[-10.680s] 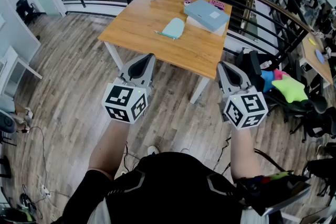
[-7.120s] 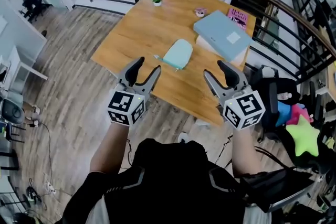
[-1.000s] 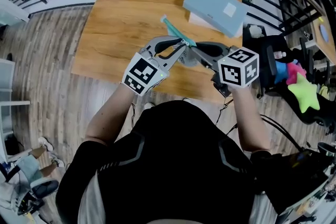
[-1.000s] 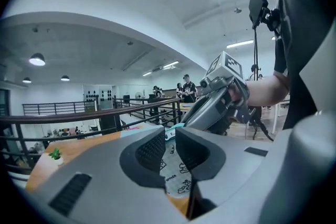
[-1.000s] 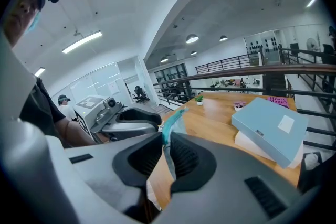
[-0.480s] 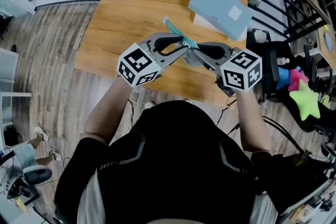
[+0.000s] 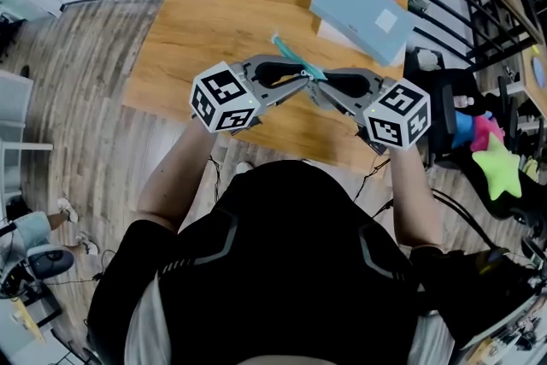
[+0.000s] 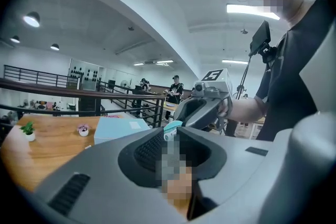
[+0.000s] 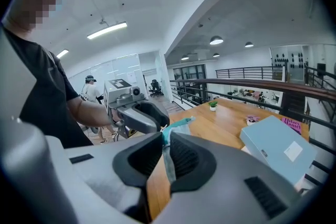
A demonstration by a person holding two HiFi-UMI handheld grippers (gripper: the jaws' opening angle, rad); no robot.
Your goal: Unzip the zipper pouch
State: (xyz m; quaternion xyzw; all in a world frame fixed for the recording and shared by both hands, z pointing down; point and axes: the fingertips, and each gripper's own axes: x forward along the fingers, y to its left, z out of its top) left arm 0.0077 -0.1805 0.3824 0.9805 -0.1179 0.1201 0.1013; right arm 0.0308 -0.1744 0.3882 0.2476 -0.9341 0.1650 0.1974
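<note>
So here's where we're at: the pouch [image 7: 295, 60] is up in the air between both claws, over the near edge of the table [image 7: 214, 30], resting on nothing. The right claw [image 9: 165, 139] is clamped on the pouch fabric, which runs edge-on between its pads. The left claw [image 8: 171, 135] has just been closing, and only a small teal-and-white bit of the pouch pokes out at its very tips. It looks pinched on that bit, but barely.

That tiny bite worries us most. If it's the zip pull, fine, but we can't tell from here. If it's just a corner of fabric, pulling the claws apart only stretches the pouch and the zip goes nowhere. Either way, with so little in the tips, a firm tug could pop it right out.

Second worry: the right claw holds thin fabric. Pull hard and it may slide through the pads, or bunch up near the slider and jam it.

And since nothing supports the pouch, a slip on one side leaves it swinging from the other. A slip on both and it drops, maybe past the table edge onto the floor [image 7: 85, 98]. We'd keep the pull slow and in line with the zip.
</note>
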